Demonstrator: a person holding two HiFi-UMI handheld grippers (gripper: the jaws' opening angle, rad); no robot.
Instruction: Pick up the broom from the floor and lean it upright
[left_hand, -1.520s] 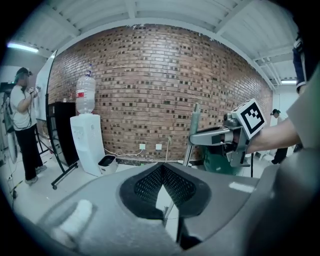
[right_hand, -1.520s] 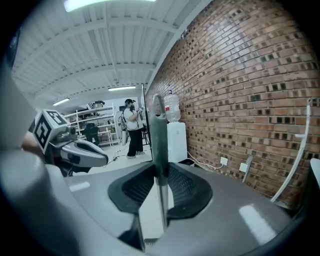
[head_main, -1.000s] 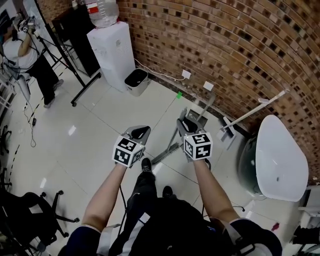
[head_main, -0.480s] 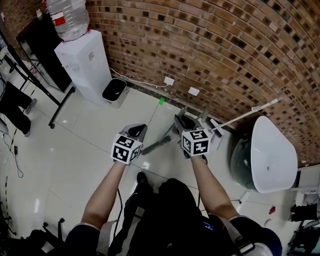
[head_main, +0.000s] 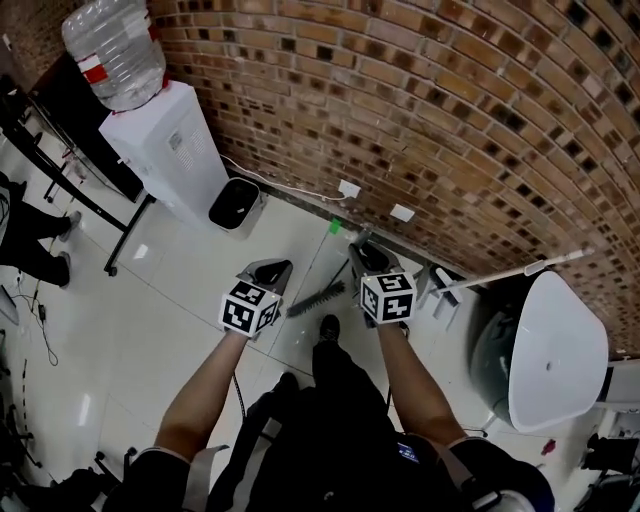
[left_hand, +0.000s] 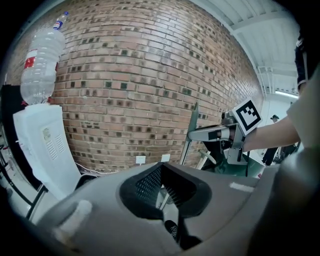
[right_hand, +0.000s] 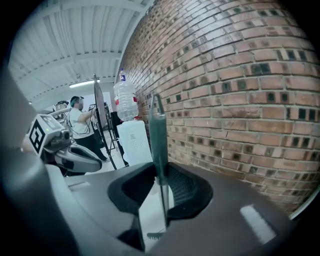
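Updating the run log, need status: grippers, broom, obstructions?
Right gripper shut on slim grey-green broom, brush end down. Left gripper open, empty. Broom roughly upright, not yet leaned on red brick wall. White water dispenser well left of it.

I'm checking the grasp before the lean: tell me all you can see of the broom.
The broom has a thin dark green handle and a small dark bristle head. It hangs near upright, head down, by the brick wall. The right gripper's jaws are closed on the handle, a short length rising above them. Whether the bristles touch the floor cannot be told; nothing else touches it.
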